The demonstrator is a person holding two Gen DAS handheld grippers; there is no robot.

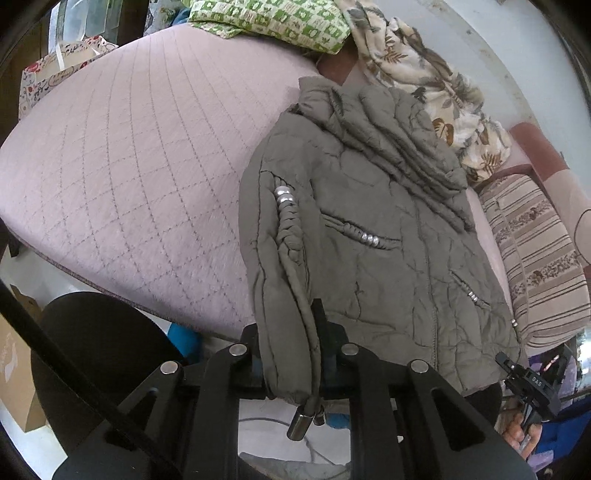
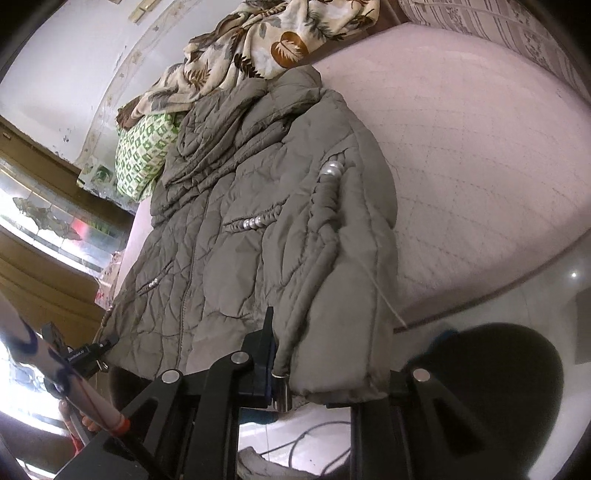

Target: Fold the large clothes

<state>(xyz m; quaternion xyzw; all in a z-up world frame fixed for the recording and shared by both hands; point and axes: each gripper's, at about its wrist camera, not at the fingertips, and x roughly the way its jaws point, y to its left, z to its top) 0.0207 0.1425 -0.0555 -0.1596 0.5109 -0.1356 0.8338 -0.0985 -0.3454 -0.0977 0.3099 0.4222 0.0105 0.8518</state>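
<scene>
A grey-olive quilted puffer jacket lies front up on the pink quilted bed, collar toward the far side, hem hanging over the near edge. Braided cords with silver beads cross its chest; a cord with a metal tip dangles below the hem.

I see a bed with a pink quilted cover carrying the grey puffer jacket spread flat with its hem at the near edge, a leaf-print cloth and green checked fabric heaped beyond the collar, and possibly a striped pillow alongside.
</scene>
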